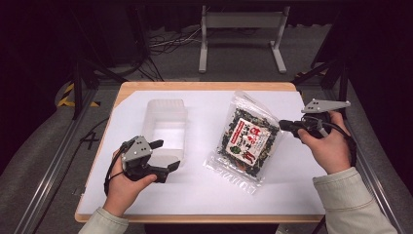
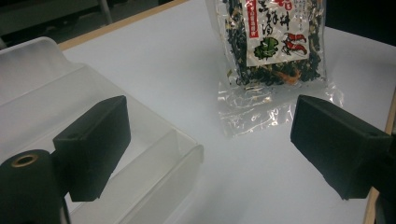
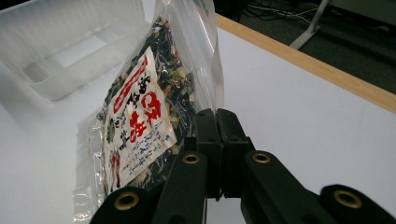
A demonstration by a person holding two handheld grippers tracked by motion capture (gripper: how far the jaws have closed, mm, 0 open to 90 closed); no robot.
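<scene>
Seaweed-filled clear plastic packet with a red-and-white label (image 1: pixel 247 140) sits right of centre on the white-covered wooden table (image 1: pixel 204 195), one edge lifted. It looks light, crinkly and slippery, its dried contents brittle; the flat sealed rim is the sensible hold. The right gripper (image 1: pixel 288 126) is clenched on that side rim, and in the right gripper view the packet (image 3: pixel 140 121) hangs tilted from the jaws. A translucent rectangular plastic container (image 1: pixel 165 126) stands open to the left, nothing blocking the way. The left gripper (image 1: pixel 165 155) waits, jaws spread, at the container's near edge.
</scene>
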